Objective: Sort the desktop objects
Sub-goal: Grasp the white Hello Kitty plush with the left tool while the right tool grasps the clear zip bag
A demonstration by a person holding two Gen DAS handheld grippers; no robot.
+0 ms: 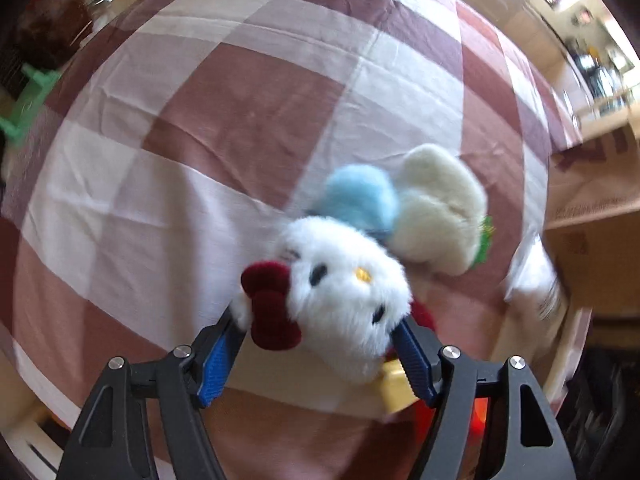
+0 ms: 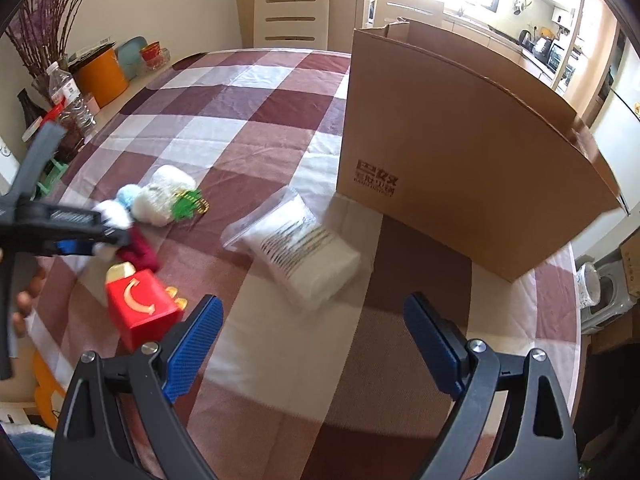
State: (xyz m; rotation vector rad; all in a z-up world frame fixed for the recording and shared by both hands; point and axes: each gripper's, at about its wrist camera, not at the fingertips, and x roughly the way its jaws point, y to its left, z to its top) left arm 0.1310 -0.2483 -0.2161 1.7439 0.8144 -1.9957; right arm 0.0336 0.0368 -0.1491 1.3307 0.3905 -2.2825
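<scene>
My left gripper (image 1: 320,344) is shut on a white cat plush (image 1: 344,292) with a dark red bow, holding it by the head above the checked tablecloth (image 1: 240,120). In the right wrist view the left gripper (image 2: 100,236) and the cat plush (image 2: 114,216) sit at the left. A cream and blue plush (image 1: 436,208) lies just beyond; it also shows in the right wrist view (image 2: 160,196). A red toy box (image 2: 140,308) stands near it. A clear bag of white material (image 2: 300,248) lies mid-table. My right gripper (image 2: 314,340) is open and empty above the table.
A large open cardboard box (image 2: 460,152) stands on the right of the table. An orange canister (image 2: 100,76), a water bottle (image 2: 68,96) and other items line the far left edge. A green plastic piece (image 2: 188,204) lies beside the cream plush.
</scene>
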